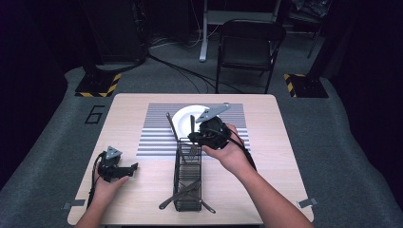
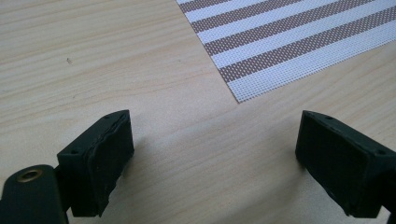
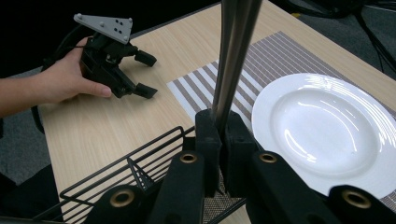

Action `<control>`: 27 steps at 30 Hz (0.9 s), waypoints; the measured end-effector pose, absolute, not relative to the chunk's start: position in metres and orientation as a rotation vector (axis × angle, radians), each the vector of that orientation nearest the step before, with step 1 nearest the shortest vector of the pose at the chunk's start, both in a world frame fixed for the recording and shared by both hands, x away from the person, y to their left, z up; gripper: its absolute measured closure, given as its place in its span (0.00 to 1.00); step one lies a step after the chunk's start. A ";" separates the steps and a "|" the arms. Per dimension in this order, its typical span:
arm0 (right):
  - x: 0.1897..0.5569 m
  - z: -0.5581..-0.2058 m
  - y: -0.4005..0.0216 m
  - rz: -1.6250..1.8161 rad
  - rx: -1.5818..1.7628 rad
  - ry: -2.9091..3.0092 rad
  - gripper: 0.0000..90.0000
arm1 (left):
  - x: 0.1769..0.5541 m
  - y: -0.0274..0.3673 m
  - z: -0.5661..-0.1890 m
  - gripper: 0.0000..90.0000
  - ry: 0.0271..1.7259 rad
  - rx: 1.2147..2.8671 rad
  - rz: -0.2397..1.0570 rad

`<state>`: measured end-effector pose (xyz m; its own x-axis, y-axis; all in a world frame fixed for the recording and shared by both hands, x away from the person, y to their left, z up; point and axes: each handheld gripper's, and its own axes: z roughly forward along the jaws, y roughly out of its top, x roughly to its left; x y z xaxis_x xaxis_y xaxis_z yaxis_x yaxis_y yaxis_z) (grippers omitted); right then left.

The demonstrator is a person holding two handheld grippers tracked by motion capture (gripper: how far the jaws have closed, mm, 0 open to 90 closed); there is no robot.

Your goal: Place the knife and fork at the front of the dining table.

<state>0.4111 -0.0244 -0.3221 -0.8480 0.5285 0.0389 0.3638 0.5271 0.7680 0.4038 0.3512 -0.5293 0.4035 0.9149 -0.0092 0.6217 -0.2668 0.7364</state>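
My right gripper is shut on the slim metal handle of a fork. It holds the fork upright above the far end of a black wire cutlery basket, tines down by the basket's rim. Several more pieces of cutlery lie in the basket, and one long piece leans out at its far end. My left gripper rests on the table at the left, open, with bare wood between its jaws.
A white plate sits on a striped placemat just beyond the basket. The wooden table has bare room at the left and right. A folding chair stands behind the table.
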 end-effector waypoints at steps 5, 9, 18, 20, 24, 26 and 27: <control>0.412 -0.313 -0.029 1.227 0.758 2.567 0.97 | 0.404 0.351 -0.529 0.12 1.306 1.994 0.562; 0.413 -0.307 -0.035 1.224 0.764 2.563 0.97 | 0.404 0.351 -0.529 0.12 1.306 1.994 0.563; 0.418 -0.298 -0.056 1.212 0.821 2.536 0.97 | 0.404 0.351 -0.529 0.12 1.306 1.995 0.562; 0.419 -0.297 -0.061 1.206 0.833 2.524 0.97 | 0.404 0.351 -0.529 0.12 1.307 1.994 0.562; 0.421 -0.295 -0.071 1.194 0.855 2.504 0.97 | 0.404 0.351 -0.529 0.12 1.306 1.994 0.563; 0.423 -0.296 -0.077 1.182 0.864 2.497 0.97 | 0.404 0.351 -0.529 0.12 1.307 1.994 0.562; 0.423 -0.296 -0.079 1.176 0.883 2.490 0.97 | 0.404 0.351 -0.529 0.12 1.306 1.994 0.563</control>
<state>0.4231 -0.0788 -0.2961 -0.7853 0.6182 0.0321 0.4174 0.4905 0.7650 0.4038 0.3512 -0.5293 0.4034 0.9150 -0.0093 0.6219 -0.2666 0.7363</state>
